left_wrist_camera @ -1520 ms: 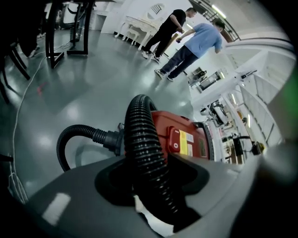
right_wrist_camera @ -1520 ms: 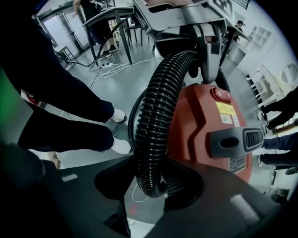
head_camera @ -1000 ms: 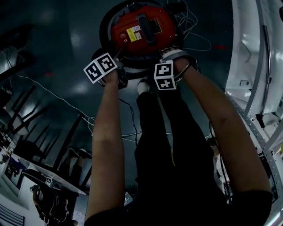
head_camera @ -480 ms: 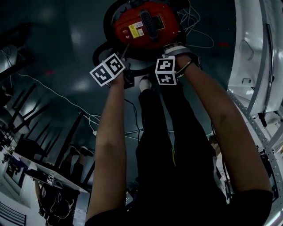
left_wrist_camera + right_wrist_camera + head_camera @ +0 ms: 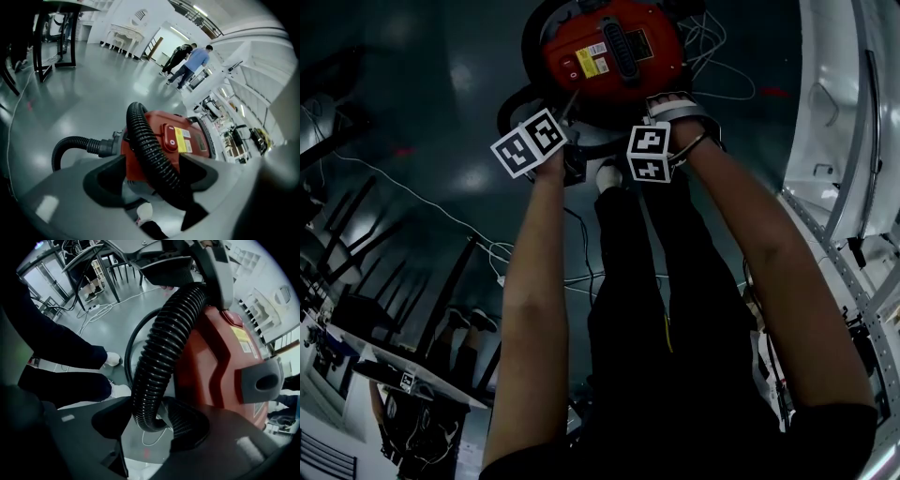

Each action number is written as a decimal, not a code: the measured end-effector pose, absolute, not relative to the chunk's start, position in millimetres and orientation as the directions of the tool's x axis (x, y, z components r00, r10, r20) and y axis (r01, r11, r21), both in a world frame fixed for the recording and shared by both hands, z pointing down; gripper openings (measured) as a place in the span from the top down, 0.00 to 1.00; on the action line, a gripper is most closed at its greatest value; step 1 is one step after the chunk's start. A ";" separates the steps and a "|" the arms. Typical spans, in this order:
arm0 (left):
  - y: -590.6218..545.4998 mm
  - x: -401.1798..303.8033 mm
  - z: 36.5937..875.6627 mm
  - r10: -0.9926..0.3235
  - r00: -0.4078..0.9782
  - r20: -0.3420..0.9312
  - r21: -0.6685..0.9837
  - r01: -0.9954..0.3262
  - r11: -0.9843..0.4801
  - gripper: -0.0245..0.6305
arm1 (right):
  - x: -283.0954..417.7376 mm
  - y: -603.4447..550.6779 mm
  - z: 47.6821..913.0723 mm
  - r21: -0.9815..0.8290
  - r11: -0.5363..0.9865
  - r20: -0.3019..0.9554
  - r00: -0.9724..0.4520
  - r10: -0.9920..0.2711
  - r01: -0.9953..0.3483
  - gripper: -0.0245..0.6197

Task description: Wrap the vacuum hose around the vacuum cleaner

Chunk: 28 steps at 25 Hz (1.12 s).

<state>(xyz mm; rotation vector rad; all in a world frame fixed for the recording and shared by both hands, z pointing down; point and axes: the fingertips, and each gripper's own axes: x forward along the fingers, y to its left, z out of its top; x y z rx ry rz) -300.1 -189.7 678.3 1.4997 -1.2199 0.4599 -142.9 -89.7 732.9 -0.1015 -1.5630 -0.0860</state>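
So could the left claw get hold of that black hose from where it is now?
Probably yes. The left claw has just been opening; its jaws stand wide apart, with the hose running right between them. Nothing blocks it, so closing should catch it.

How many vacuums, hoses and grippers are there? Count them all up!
vacuum: 1
hose: 1
grippers: 2, the left gripper and the right gripper; both have just been opening their jaws, with the hose between them
total: 4
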 end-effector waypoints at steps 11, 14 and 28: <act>-186.1 -292.9 675.0 -0.413 0.417 0.809 0.517 -0.840 0.165 0.41 | -136.9 -97.8 716.5 0.033 0.999 0.999 0.000 -0.033 -0.006 0.55; -177.6 -298.8 684.7 -0.390 0.414 0.822 0.518 -0.829 0.212 0.41 | -134.9 -101.0 712.3 0.046 0.998 0.999 -0.014 -0.047 -0.052 0.55; -168.2 -296.4 683.4 -0.367 0.441 0.819 0.514 -0.848 0.129 0.42 | -136.3 -99.4 705.8 0.073 0.992 0.996 -0.050 -0.079 -0.105 0.56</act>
